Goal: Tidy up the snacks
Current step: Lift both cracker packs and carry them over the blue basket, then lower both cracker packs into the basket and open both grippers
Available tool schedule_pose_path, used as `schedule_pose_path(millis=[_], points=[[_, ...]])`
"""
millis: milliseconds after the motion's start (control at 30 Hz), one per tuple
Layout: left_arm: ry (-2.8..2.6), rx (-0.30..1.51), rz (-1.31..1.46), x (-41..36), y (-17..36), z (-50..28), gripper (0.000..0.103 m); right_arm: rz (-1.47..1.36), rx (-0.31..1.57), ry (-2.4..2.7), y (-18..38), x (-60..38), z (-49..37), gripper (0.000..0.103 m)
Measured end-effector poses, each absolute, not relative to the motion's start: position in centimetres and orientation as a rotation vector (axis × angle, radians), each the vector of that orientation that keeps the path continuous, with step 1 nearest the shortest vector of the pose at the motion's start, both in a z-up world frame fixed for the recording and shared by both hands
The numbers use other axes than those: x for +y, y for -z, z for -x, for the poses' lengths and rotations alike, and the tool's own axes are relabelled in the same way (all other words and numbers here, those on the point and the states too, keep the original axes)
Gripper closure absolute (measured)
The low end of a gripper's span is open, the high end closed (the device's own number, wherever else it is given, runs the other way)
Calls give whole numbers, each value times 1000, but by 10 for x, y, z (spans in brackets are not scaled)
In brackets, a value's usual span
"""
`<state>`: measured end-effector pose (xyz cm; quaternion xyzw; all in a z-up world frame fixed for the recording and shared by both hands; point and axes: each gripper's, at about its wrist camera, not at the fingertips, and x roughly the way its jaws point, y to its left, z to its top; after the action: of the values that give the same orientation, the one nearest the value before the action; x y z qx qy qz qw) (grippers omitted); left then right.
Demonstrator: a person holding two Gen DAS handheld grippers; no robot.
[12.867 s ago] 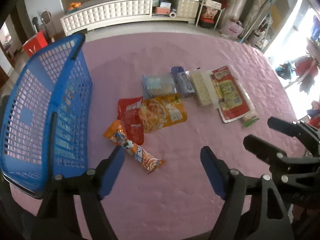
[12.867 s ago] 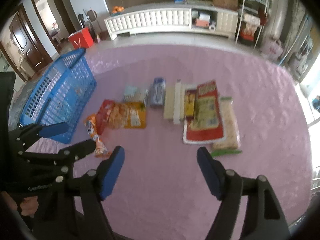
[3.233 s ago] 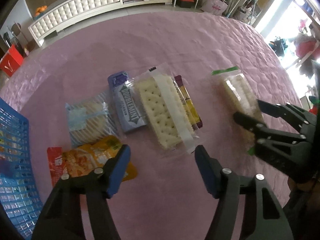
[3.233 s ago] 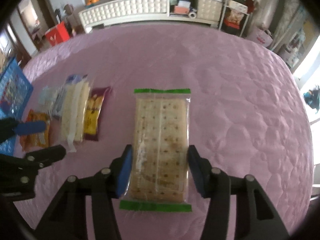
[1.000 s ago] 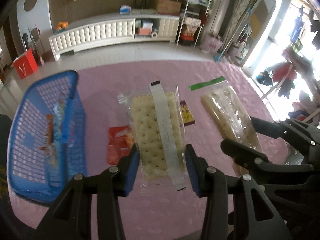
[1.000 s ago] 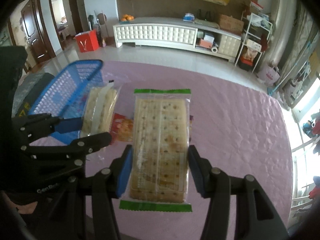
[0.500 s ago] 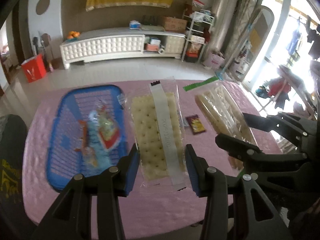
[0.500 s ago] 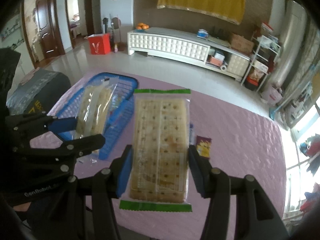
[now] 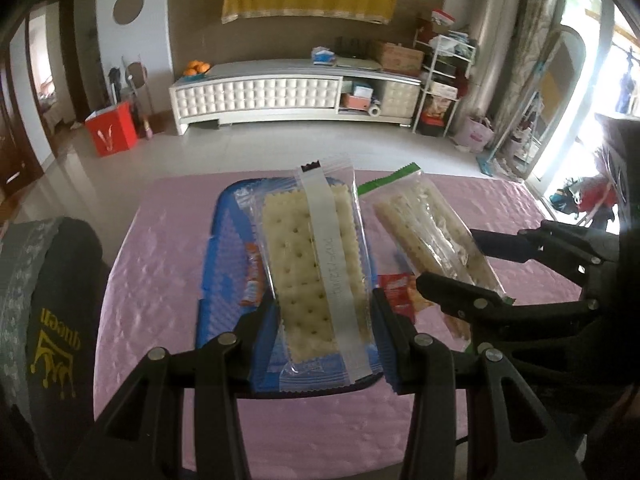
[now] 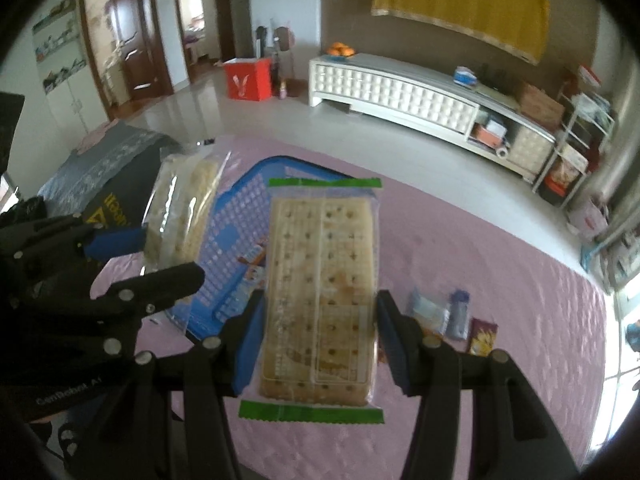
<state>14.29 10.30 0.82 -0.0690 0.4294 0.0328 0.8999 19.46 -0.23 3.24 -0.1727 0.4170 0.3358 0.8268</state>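
Left gripper (image 9: 325, 320): blue-padded jaws pinching a clear-wrapped cracker pack with a white seam strip (image 9: 316, 264), held lengthwise, far end raised over the basket. Same pack seen edge-on from the right wrist view, at upper left.

Right gripper (image 10: 319, 334): blue-padded jaws clamped on the long sides of a clear cracker pack with green end seals (image 10: 322, 292), flat face to the camera. From the left wrist view this pack sits just right of the first, angled, not touching it.

Beneath both packs: blue plastic mesh basket (image 9: 224, 240) on the counter covered in quilted pink cloth (image 9: 160, 248). Inside the basket, an orange-and-blue snack wrapper (image 9: 252, 276), partly hidden.

On the cloth right of the basket: a red snack bag (image 9: 396, 292). Further right, in the right wrist view: a pale blue packet (image 10: 428, 314), a blue-grey gum pack (image 10: 459, 314), a small dark red sachet (image 10: 483, 336), side by side.

Beyond the counter: tiled floor, long white tufted cabinet (image 9: 256, 94), red paper bag (image 9: 111, 134).
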Motion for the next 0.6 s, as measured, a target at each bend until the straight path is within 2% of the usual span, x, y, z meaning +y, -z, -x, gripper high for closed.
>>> schedule_pose_path(millis=[433,600], points=[[-107,947,130,154,35,-140,61,617,933,-858,12,68,-200,44],[-119,950,206,177,49,-136,61,762,923,-971,33,86,-200,45]])
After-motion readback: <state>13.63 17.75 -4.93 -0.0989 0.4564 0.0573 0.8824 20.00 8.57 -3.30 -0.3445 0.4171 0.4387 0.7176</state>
